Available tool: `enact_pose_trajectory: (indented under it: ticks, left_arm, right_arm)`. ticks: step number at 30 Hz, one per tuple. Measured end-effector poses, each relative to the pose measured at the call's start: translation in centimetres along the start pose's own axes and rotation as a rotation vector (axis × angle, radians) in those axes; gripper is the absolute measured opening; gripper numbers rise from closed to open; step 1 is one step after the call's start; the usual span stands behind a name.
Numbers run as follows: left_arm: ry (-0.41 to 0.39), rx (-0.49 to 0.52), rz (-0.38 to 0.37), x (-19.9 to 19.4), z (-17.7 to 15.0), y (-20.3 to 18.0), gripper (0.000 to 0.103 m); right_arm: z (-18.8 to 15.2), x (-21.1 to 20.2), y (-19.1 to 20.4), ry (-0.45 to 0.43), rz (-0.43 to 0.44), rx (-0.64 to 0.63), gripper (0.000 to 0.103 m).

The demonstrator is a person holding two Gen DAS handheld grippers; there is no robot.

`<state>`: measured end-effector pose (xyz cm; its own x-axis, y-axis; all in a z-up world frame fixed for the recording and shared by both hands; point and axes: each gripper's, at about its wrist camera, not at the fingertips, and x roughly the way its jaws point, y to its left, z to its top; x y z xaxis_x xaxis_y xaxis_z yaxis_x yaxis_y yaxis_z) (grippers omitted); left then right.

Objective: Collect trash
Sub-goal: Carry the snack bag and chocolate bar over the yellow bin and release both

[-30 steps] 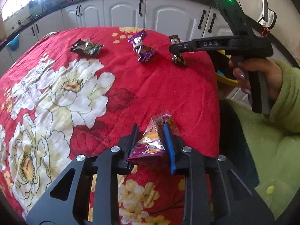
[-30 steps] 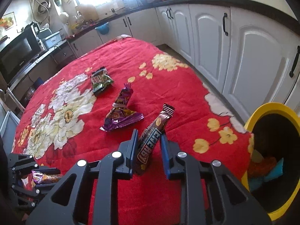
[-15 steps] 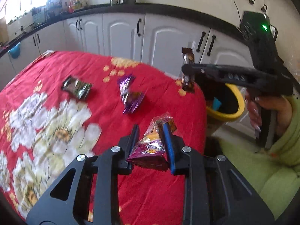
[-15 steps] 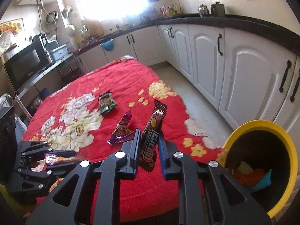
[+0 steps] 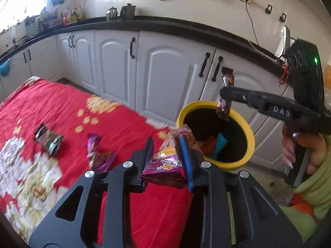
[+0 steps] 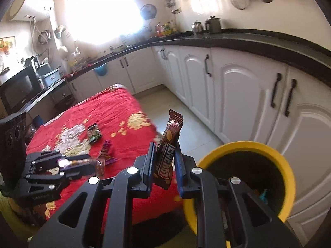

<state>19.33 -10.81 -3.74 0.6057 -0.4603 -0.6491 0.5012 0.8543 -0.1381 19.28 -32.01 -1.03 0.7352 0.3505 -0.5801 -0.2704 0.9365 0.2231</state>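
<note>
My left gripper point(image 5: 166, 144) is shut on a purple snack packet point(image 5: 167, 163), held above the table's end just short of the yellow bin point(image 5: 251, 142). Held by a hand, my right gripper point(image 5: 225, 94) is shut on a brown chocolate bar wrapper point(image 5: 224, 105), which hangs upright over the bin's far rim. In the right wrist view the bar wrapper point(image 6: 167, 155) stands between the fingers of the right gripper point(image 6: 164, 147), with the bin point(image 6: 244, 144) at lower right and the left gripper point(image 6: 95, 165) at left. A green wrapper point(image 5: 48, 141) and a purple wrapper point(image 5: 99, 155) lie on the red cloth.
The table point(image 5: 62, 107) wears a red floral cloth. The bin stands on the floor past its end and holds orange and blue trash point(image 5: 217, 144). White cabinets point(image 5: 169, 72) under a black counter run behind. A green sleeve point(image 5: 314, 196) fills the right edge.
Both grippers have risen off the table and swung towards the bin, each still holding its wrapper. The bar wrapper has gone from the cloth to above the bin's rim.
</note>
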Motion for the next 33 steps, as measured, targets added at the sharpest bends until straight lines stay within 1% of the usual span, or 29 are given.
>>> enact_pose_trajectory:
  ticks: [9, 16, 22, 29, 32, 33]
  left_arm:
    - [-0.032, -0.004, -0.071, 3.5, 3.5, -4.0, 0.020]
    - [-0.022, -0.008, -0.117, 7.2, 5.5, -6.7, 0.020]
    - [0.016, -0.001, -0.143, 10.9, 6.6, -8.7, 0.020]
    - [0.090, -0.030, -0.171, 15.5, 6.5, -9.6, 0.021]
    - [0.119, -0.034, -0.173, 17.1, 6.3, -9.6, 0.021]
    - [0.124, -0.037, -0.169, 17.4, 6.3, -9.5, 0.027]
  right_arm:
    - [-1.5, -2.3, -5.3, -0.006, -0.088, 0.066, 0.017]
    - [-3.2, -3.4, -8.9, -0.007, -0.166, 0.095, 0.017]
    - [-5.1, -2.9, -10.9, 0.016, -0.215, 0.113, 0.017]
    - [-6.6, -1.2, -12.8, 0.066, -0.213, 0.157, 0.018]
    - [-7.0, -0.3, -13.2, 0.086, -0.217, 0.170, 0.020]
    - [-7.2, 0.2, -13.5, 0.095, -0.224, 0.182, 0.021]
